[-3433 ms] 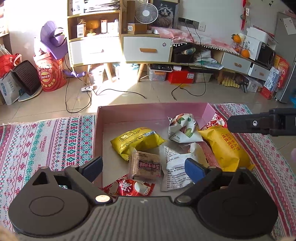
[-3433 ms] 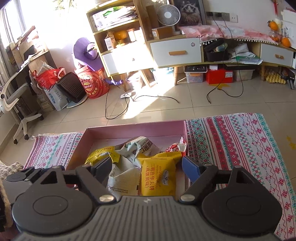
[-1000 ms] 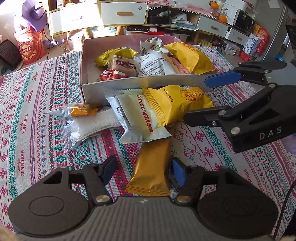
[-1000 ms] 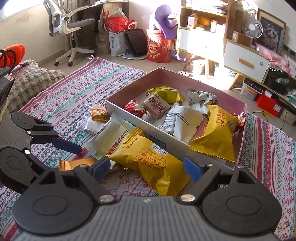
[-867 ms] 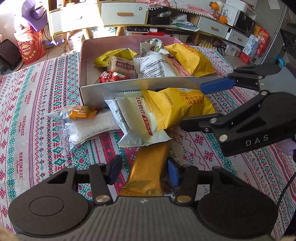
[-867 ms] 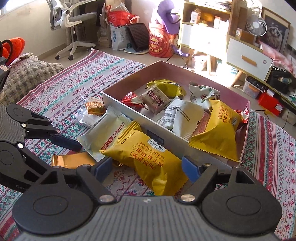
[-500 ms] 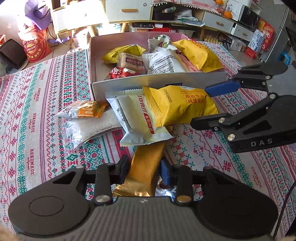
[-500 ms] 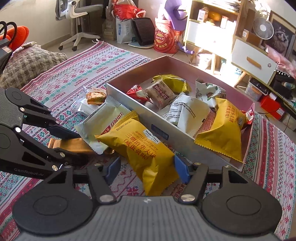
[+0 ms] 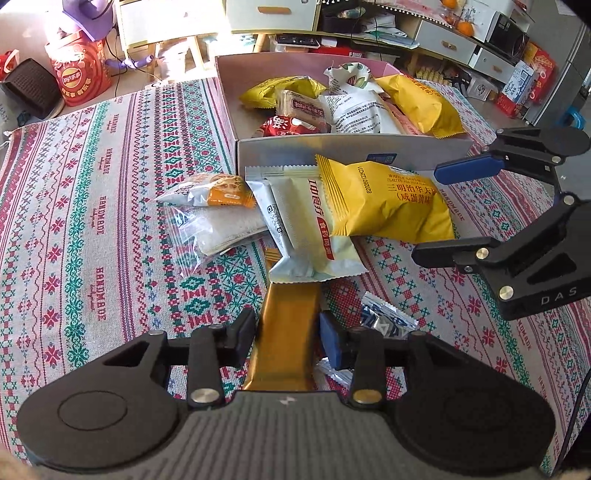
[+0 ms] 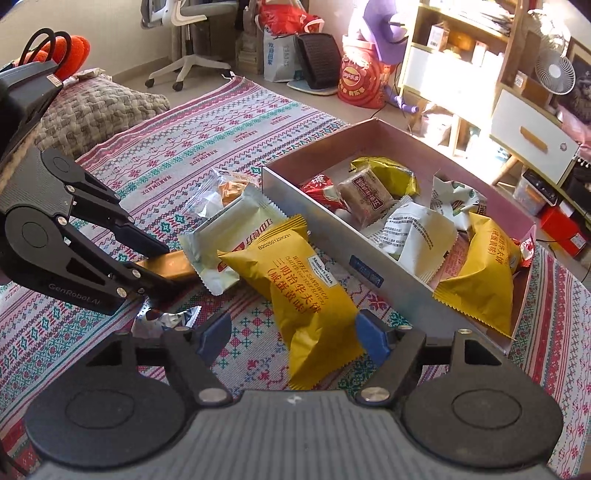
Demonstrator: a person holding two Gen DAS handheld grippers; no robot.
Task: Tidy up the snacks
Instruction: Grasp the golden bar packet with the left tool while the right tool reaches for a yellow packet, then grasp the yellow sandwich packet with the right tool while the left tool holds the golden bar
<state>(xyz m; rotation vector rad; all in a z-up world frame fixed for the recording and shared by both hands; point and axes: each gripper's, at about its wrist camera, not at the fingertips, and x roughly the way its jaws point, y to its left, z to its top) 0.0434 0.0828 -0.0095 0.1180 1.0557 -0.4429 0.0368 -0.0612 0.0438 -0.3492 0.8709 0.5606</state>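
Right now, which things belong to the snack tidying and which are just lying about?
Job: box; yellow waffle pack; white pack; gold bar between left gripper; right gripper.
Lying about: office chair; fan; red bucket.

Both wrist views look down, close — sharing the snack box.

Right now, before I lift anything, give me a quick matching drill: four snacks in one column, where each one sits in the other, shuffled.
Snacks:
1. gold bar packet
2. yellow waffle sandwich bag
3. brown square cake packet
4. clear bag of white pieces

Places:
A. inside the box
B. between the left gripper fingers
C. on the cloth, left of the white bread packet
D. between the right gripper fingers

Pairs: 1-B, 2-D, 3-A, 4-C
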